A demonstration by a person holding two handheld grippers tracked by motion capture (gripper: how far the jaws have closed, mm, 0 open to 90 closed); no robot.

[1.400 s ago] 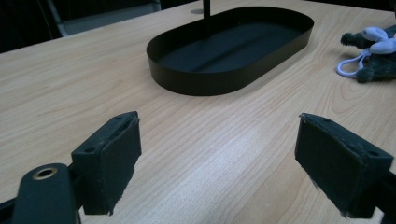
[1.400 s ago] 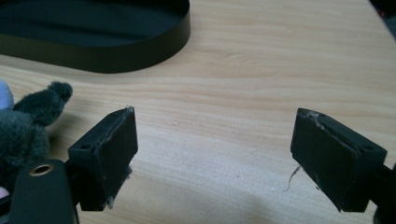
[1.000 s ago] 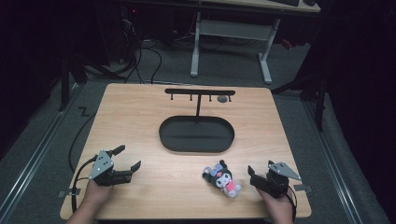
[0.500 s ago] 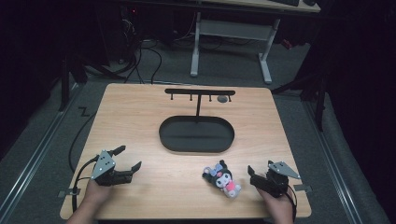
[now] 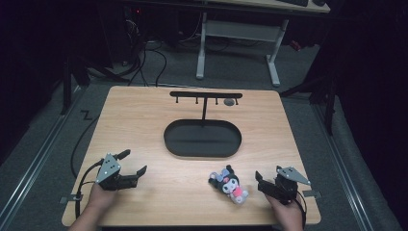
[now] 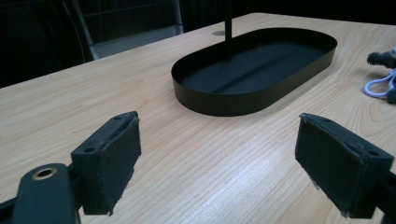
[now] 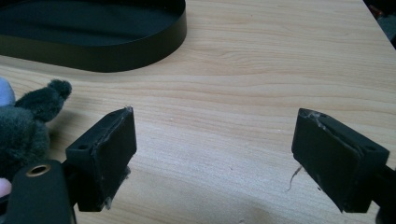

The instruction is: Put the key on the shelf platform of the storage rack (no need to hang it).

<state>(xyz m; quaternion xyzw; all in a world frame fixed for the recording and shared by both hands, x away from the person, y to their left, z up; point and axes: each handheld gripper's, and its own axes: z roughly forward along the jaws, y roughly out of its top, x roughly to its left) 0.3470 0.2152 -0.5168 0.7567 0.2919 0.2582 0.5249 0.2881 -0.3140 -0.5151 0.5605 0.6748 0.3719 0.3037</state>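
Plush keychain [image 5: 228, 185] lies flat on the table [image 5: 144, 120], just left of the right gripper [image 5: 263, 185], a little ahead of its jaw tips. Not between the jaws, not touching them. In the right gripper view its dark fuzzy ear and body [image 7: 28, 121] sit just outside the left pad [image 7: 109, 151], so the grip axis misses it. Seen from the left gripper [image 5: 132, 166], it's well off to the right; its white loop [image 6: 380, 86] peeks in at the far right edge of that view.

What changed over the last second: nothing I can see. Toy, both hands and both grippers sit where they were in the earlier high views. Reads to me as a pause before the pick, not a step in progress.

Right gripper: jaws wide apart, bare wood between the pads, holding nothing. Left gripper: also wide open, empty, only tabletop between its pads [image 6: 343, 170], pointed toward the black oval tray [image 5: 168, 139].

Further out from the toy: tray sits ahead of both grippers, roughly midway between them, closer to the keychain than to the left gripper. Its post carries a hook bar [image 5: 206, 95] across the top, beyond the tray from the tongs.

My read: the right gripper needs to shift left to straddle the plush before closing. Likely goal is hanging it by the loop on the bar, but that's a guess.
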